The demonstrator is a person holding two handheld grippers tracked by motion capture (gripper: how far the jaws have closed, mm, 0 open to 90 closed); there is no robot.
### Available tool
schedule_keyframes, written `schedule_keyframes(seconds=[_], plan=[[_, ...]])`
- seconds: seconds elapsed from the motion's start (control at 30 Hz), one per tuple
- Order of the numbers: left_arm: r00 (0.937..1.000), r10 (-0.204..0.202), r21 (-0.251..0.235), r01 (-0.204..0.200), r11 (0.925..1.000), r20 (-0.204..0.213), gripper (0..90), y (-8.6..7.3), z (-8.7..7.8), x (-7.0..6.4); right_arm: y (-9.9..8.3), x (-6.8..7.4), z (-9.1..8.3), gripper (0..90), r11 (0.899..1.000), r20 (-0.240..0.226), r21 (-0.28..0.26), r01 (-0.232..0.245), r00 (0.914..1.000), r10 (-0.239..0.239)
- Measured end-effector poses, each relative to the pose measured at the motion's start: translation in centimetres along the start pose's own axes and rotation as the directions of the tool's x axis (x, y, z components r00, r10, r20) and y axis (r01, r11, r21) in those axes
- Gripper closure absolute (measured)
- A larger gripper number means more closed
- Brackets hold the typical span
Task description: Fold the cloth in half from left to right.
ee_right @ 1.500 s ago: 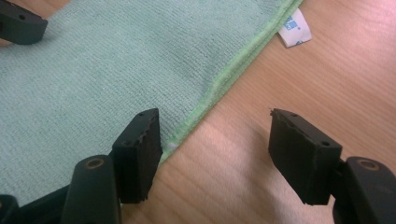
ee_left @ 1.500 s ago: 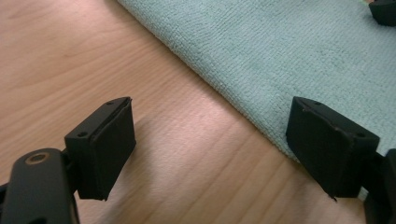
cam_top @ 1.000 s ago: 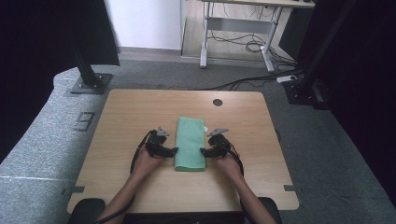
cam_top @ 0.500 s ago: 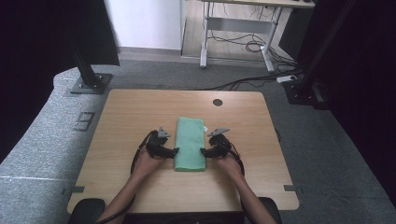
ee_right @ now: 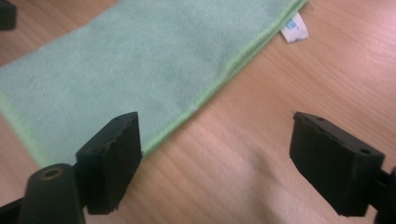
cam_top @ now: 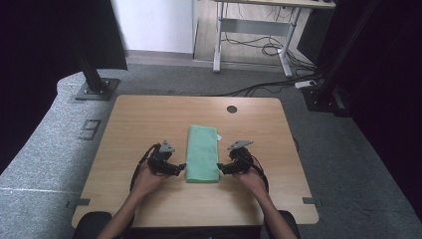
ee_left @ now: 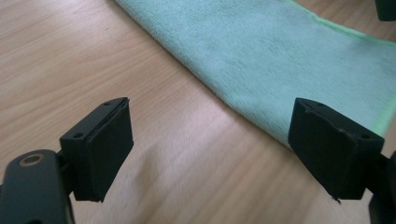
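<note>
Folded green towel lies mid-worktop between both grippers — left gripper and right gripper, fingers released. Risk: pinching only the top layer — the fold would open.

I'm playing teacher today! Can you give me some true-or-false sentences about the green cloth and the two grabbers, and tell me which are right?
1. The green cloth lies folded on the wooden table. True.
2. The left gripper holds the cloth up in the air. False: its jaws are open beside the cloth's near end.
3. The right gripper has open jaws. True.
4. The cloth's white label is red. False: it is white with blue print.
</note>
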State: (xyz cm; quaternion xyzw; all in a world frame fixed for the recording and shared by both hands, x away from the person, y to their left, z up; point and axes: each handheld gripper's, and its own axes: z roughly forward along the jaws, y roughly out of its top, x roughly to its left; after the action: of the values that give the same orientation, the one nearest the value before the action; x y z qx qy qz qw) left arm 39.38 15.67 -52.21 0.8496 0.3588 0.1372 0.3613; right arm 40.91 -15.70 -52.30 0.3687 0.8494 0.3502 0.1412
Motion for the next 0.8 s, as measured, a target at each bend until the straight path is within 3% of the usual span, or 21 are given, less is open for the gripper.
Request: schedule_keyframes(seconds=[0.47,0.8], plan=[[0.9985,0.043,0.041,-0.041,0.9983,-0.035,7.0,-2.7,-2.7,-1.4,-2.9,-0.1,-3.2,2.6,0.999,0.040,-0.021,-0.024,0.9989,0.025],[0.9973,0.042,0.062,-0.038,0.9973,-0.060,0.0,-4.6,-2.6,-1.5,-4.8,-0.2,-2.6,0.5,0.999,0.037,-0.007,-0.047,0.9982,0.047]])
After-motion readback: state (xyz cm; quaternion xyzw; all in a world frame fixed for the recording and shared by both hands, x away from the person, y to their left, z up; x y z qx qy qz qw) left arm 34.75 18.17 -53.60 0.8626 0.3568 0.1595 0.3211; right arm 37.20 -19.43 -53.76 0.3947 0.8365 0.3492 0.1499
